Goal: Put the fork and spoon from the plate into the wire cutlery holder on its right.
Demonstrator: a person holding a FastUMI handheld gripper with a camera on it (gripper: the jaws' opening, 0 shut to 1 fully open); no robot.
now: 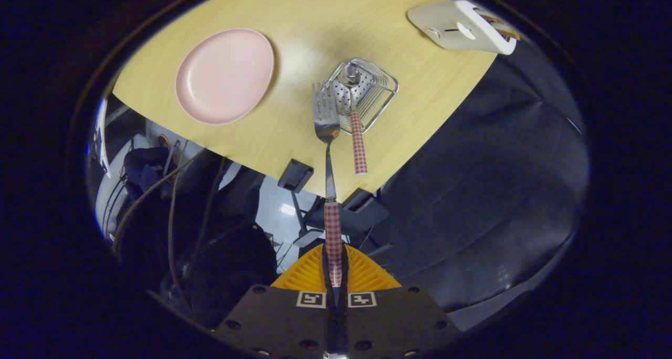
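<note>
Gripper view: tool (334, 267) is clamped on the checked handle of the fork (326, 118), both fingers pressing it, tines pointing away and down. Fork is lifted well above the desk (294, 39); its tines overlap the near-left rim of the wire cutlery holder (362, 92), but height over the rim can't be judged from this angle. Spoon (355, 123) is already in the holder, bowl down, handle leaning out toward the tool. Plate (224, 75) sits empty, left of the holder and apart from it. White box (462, 25) at the far right corner is out of the way.

Judgement: last step, fork drop-in. To do it well:
- shift slightly right so the tines centre over the holder's opening, not the rim wire
- stay clear of the spoon handle; a knock could tip the light holder
- keep the fork near vertical, lower until the tines are inside, then release
- releasing high risks a bounce out or a tilted holder
</note>
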